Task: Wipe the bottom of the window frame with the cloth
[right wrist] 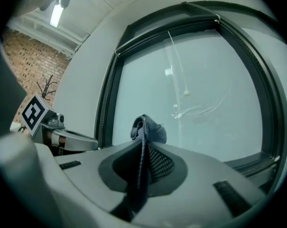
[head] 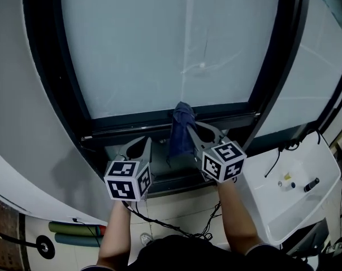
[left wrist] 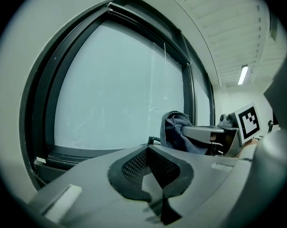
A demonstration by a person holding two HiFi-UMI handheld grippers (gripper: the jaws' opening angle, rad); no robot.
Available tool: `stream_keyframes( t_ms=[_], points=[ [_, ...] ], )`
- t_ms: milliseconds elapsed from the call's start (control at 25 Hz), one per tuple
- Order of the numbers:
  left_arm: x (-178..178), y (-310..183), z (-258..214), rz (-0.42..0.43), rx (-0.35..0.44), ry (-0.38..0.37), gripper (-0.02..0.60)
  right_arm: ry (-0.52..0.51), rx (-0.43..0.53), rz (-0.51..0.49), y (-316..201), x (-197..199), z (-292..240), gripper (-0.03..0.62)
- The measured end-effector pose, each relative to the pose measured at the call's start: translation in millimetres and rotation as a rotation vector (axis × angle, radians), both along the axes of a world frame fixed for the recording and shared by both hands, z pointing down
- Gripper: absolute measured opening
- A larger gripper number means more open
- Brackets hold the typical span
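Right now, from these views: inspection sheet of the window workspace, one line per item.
Surface: bottom rail of the window frame, dark; glass frosted; dirt cannot be judged.
Job's things: blue cloth, bunched, its top end up by the bottom rail; contact cannot be told.
Clutter: small items on the white unit, too small to name; green rolls on the floor.
Tools: right tool shut on the blue cloth; left tool shut, empty, beside it.
Cables: black cable loose on the floor below the tools; another on the white unit.
Surroundings: brick wall to the person's left.
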State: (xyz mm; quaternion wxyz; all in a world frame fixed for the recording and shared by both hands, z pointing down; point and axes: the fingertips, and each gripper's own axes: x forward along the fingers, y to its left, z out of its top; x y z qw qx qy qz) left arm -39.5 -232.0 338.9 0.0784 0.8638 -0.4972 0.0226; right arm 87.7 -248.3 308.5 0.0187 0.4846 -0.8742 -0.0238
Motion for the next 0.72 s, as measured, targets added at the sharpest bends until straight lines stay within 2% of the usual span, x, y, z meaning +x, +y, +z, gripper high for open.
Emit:
stream_keyframes(
  t_ms=[360, 720],
  points=[
    [55, 20, -2, 0.028, 0.008, -0.015, 0.008, -0.005, -0.017, -0.003, 24, 46, 15, 0.032],
    [84, 31, 8, 0.048, -0.006, -0.033, 0.008, -0.006, -0.026, 0.007, 34, 73, 24, 0.032]
  ],
)
